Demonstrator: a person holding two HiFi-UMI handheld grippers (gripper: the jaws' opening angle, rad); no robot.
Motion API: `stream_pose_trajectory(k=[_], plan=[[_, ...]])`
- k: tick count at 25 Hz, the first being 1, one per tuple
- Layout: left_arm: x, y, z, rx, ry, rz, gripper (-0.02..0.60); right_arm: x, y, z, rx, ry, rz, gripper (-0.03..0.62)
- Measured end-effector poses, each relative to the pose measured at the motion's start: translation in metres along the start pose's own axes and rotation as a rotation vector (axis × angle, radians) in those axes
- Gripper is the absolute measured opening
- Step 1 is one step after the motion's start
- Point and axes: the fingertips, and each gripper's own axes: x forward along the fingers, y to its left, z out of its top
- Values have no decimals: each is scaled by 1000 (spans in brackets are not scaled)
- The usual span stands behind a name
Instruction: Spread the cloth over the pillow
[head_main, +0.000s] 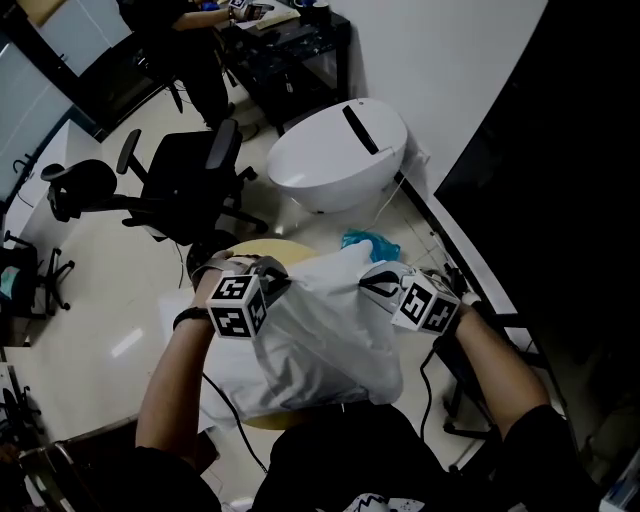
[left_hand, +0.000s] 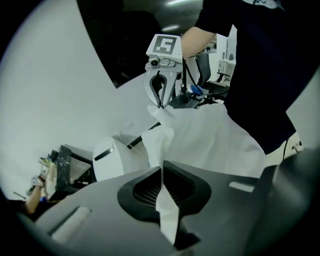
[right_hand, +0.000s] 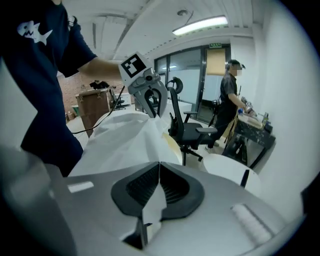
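Step in hand: cloth gripped at two points, held up for spreading.

- Left tongs (left_hand: 162, 197): together, clamped on a thin fold of the cloth (head_main: 320, 345).
- Right tongs (right_hand: 156, 197): likewise clamped, on another edge.
- Cloth: sags between them above the round bench (head_main: 270, 248) and hides most of its top.
- Pillow: not made out, possibly under the cloth.
- Material: white, thin, matt, soft creases.

Next, by judgement: draw the edges apart, keep them level, and lower evenly over the bench.

Left gripper (left_hand: 162, 172) pinches cloth (head_main: 330, 340); right gripper (right_hand: 159, 170) too.
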Motion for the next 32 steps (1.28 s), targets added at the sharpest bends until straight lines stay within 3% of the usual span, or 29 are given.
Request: stream_pose_trajectory(k=[5, 9, 12, 17, 23, 27, 32], plan=[[-53, -34, 10, 91, 9, 172, 3, -34, 41, 44, -108, -49, -76, 14], [-76, -86, 7, 147, 36, 248, 3, -46, 96, 71, -162, -64, -84, 15], [-83, -132, 5, 144, 34, 243, 3, -39, 143, 74, -178, -49, -68, 14], [-69, -199, -15, 106, 64, 170, 14, -14, 202, 63, -160, 1, -35, 15], [-48, -248, -41, 41, 86, 88, 102, 15, 240, 41, -149, 87, -26, 21], [-54, -253, -40, 6, 59, 81, 129, 16, 256, 37, -138, 122, -40, 38], [-93, -221, 5, -27, -93, 197, 127, 9, 275, 37, -55, 112, -49, 51]])
